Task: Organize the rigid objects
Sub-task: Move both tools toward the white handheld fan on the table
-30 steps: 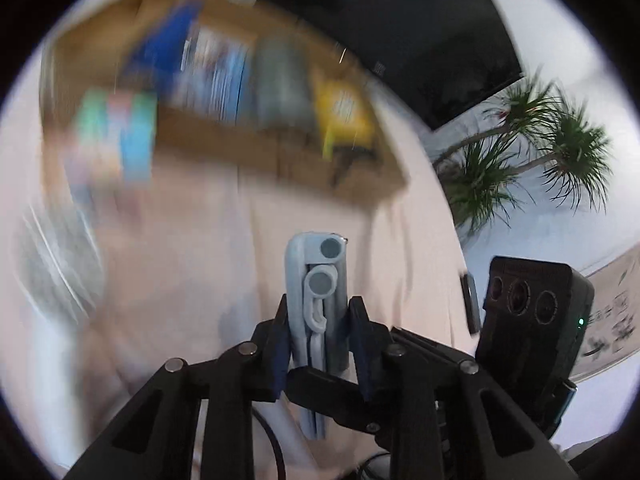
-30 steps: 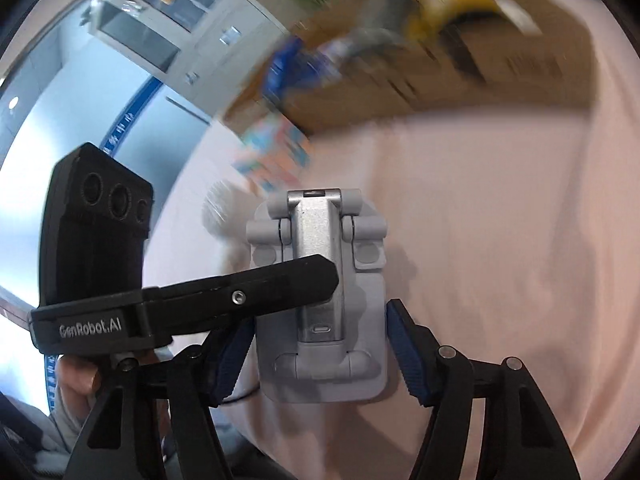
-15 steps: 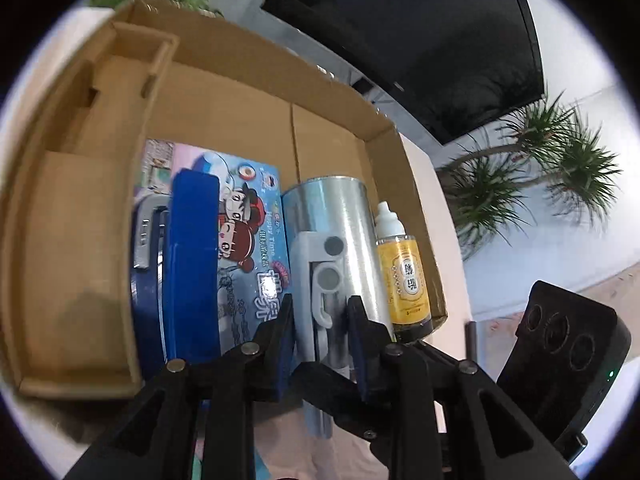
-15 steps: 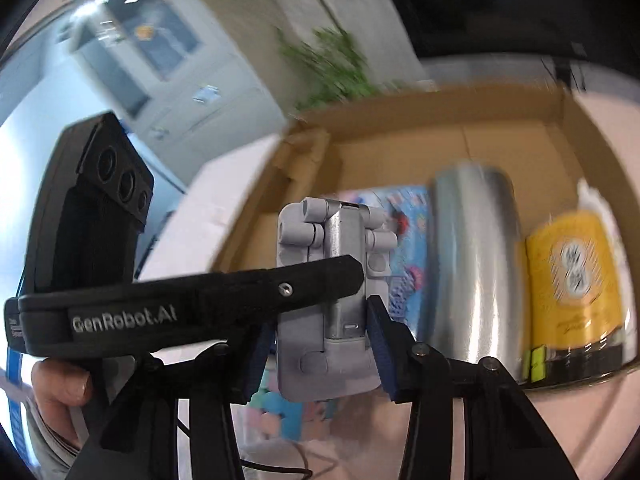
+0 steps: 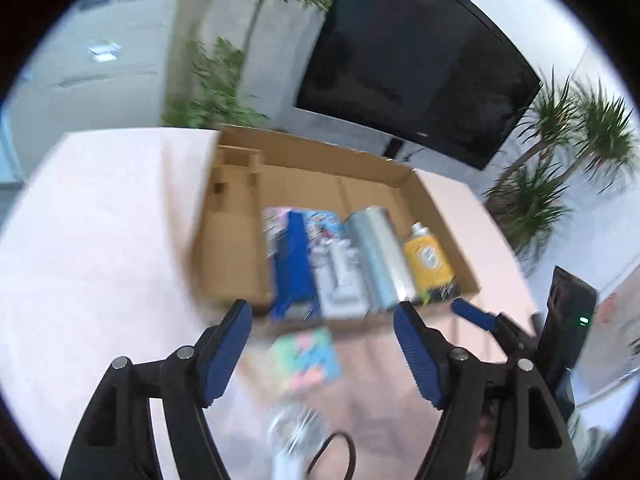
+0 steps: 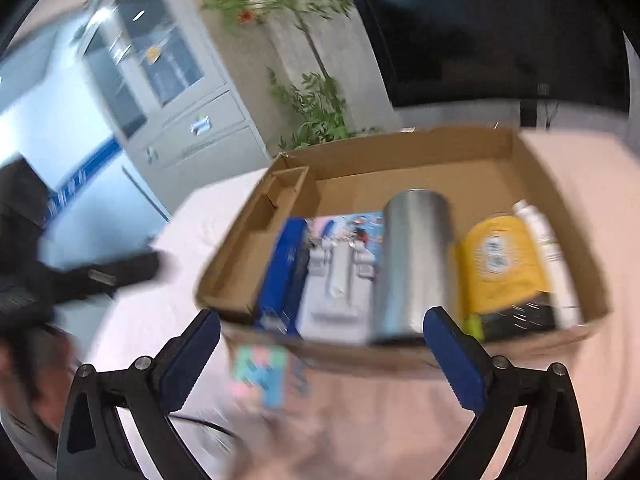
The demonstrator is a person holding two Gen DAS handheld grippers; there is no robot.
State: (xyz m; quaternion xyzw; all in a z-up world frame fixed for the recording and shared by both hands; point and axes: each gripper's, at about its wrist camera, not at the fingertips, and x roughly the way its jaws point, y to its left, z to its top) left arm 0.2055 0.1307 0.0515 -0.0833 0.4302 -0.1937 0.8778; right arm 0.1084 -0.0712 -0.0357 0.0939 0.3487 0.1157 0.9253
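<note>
- Box point(image 6: 460, 148) sits on the pink surface point(image 5: 100, 240), near-full along its front: blue case point(image 6: 280, 276), grey holder point(image 6: 340, 288), steel can point(image 6: 412, 264), yellow bottle point(image 6: 500, 260), white bottle point(image 6: 548, 248). Only the left side looks free, so a careless drop could knock the can or the bottles.
- Left gripper point(image 5: 322, 348): jaws spread wide, holding nothing.
- Right gripper point(image 6: 322, 360): jaws spread wide too, empty. The two grippers are close together and could clash over one pick.
- Pastel card point(image 5: 306, 354) lies outside, just beside the box's front wall. It looks flat, so the jaws may skid off it.
- A clear object point(image 5: 296, 428) and cable point(image 5: 332, 452) lie nearer, too blurred to identify; the cable could snag.
</note>
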